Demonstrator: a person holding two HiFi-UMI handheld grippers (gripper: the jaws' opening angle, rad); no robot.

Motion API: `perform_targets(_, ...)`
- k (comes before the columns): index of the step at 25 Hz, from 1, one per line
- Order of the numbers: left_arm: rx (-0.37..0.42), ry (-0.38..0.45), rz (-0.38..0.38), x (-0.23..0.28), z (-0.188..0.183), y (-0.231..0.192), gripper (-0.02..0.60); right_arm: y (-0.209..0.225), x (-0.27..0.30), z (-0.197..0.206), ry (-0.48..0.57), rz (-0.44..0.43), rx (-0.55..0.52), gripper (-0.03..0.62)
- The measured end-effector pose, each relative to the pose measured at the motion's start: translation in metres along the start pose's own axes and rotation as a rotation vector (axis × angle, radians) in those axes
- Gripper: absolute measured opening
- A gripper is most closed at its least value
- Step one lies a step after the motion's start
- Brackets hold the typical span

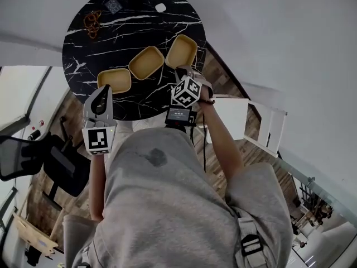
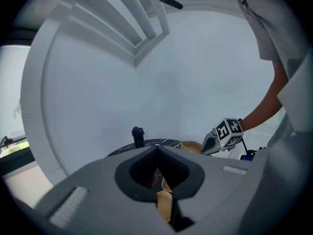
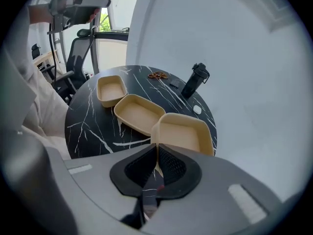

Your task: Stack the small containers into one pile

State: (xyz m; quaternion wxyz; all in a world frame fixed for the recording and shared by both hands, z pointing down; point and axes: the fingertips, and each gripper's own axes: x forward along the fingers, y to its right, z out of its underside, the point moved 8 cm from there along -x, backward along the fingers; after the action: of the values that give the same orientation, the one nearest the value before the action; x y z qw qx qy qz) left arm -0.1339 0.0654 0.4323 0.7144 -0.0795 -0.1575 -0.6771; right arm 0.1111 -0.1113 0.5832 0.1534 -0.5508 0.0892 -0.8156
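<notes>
Three tan containers sit in a curved row on the round black marble tabletop [image 1: 111,43], none yet stacked. The left container [image 1: 114,80] is the smallest. The middle container [image 1: 146,62] lies just beside it, and the right container [image 1: 181,50] is close against the middle one.

The right gripper [image 1: 183,71] points steeply down at the right container. In the right gripper view its jaws are clenched on the thin near wall of that container [image 3: 188,133], at a corner of the rim. Whether the container is clear of the tabletop cannot be told.

The left gripper [image 1: 105,89] hovers near the tabletop's front edge, just short of the left container. Its jaws are pressed together with nothing between them, and a tan container shows only through the gap beneath them.

A dark bottle [image 3: 195,80] stands upright at the far side of the tabletop. Near it are a small brown tangle [image 1: 92,22] and a small white object [image 1: 160,7].
</notes>
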Motion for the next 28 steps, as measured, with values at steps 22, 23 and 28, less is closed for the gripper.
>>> perform_targets(22, 0.182, 0.049, 0.548, 0.025, 0.016, -0.087, 0.000, -0.105, 0.021, -0.127, -0.119, 0.148, 0.350, 0.026)
perform_targets(23, 0.182, 0.050, 0.552, 0.027, 0.017, -0.090, 0.000, -0.106, 0.025, -0.130, -0.129, 0.157, 0.348, 0.026)
perform_targets(28, 0.195, 0.038, 0.562, 0.035, 0.022, -0.094, 0.000, -0.115, 0.048, -0.138, -0.200, 0.178, 0.353, 0.026)
